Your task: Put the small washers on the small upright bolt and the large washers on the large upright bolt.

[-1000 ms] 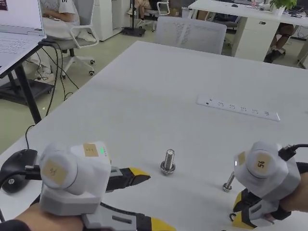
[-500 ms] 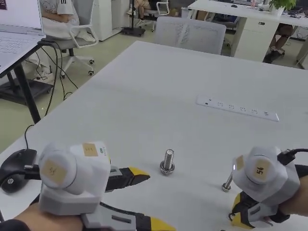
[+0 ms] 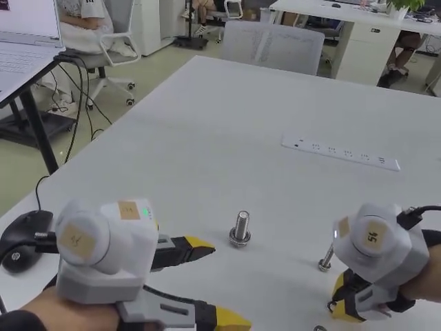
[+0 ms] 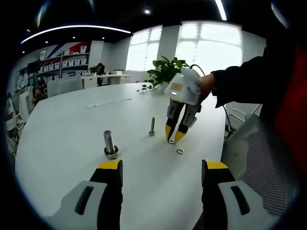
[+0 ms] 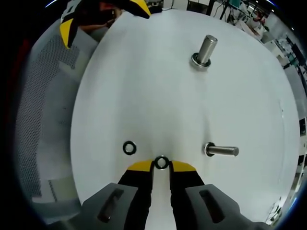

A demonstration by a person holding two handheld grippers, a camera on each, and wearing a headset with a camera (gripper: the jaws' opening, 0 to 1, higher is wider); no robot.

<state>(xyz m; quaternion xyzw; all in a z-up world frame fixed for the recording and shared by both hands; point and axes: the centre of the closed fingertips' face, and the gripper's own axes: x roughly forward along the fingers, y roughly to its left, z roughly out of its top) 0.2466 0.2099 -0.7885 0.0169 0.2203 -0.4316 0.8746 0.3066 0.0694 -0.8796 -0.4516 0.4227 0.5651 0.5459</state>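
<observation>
The large bolt [image 3: 240,229] stands upright mid-table with a washer ring at its base. The small bolt [image 3: 326,259] stands to its right. My right gripper [image 3: 342,308] hovers just in front of the small bolt [image 5: 216,150], shut on a small washer [image 5: 161,162] held between its yellow tips. Another small washer [image 5: 129,147] lies on the table beside those tips, also seen as a loose washer [image 4: 181,151]. My left gripper [image 3: 215,284] is open with nothing between its jaws, left of the large bolt [image 4: 110,143]. The right gripper [image 4: 173,139] points down at the table.
A white power strip [image 3: 341,153] lies farther back on the white table [image 3: 207,138]. A black mouse [image 3: 19,241] sits at the table's left edge. A grey office chair [image 3: 272,45] stands behind the far edge.
The right gripper dipped slightly and came back up beside the small bolt, still holding the washer. The left gripper has stayed where it was.
</observation>
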